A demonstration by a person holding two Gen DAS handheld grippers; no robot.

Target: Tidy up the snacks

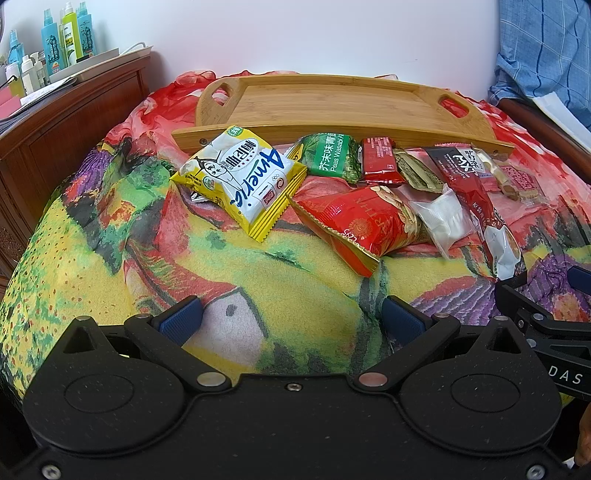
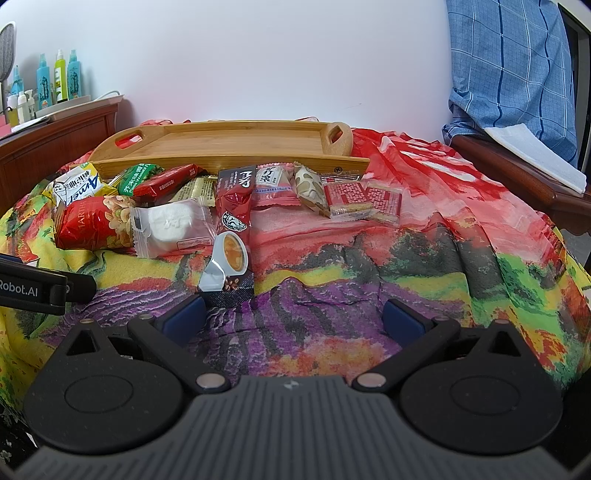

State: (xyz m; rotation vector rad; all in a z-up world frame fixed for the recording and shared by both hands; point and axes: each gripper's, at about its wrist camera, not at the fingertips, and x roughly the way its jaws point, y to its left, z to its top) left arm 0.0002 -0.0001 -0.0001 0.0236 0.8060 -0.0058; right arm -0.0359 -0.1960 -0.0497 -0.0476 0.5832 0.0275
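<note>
Several snack packets lie in a row on a colourful cloth before an empty bamboo tray (image 1: 332, 99), also in the right wrist view (image 2: 221, 142). From the left: a yellow-white packet (image 1: 243, 181), green wasabi peas (image 1: 328, 157), a red nut bag (image 1: 362, 225), a clear-wrapped white cake (image 2: 173, 225), a red coffee stick (image 2: 232, 225) and two red-patterned biscuit packs (image 2: 364, 199). My left gripper (image 1: 291, 319) is open and empty, short of the packets. My right gripper (image 2: 293, 319) is open and empty, its left finger (image 2: 184, 321) just beside the coffee stick's near end.
A wooden cabinet (image 1: 70, 122) with spray bottles (image 1: 68, 35) stands at the left. A wooden chair with a blue checked shirt (image 2: 513, 70) and a white cloth (image 2: 535, 155) stands at the right. A white wall is behind the tray.
</note>
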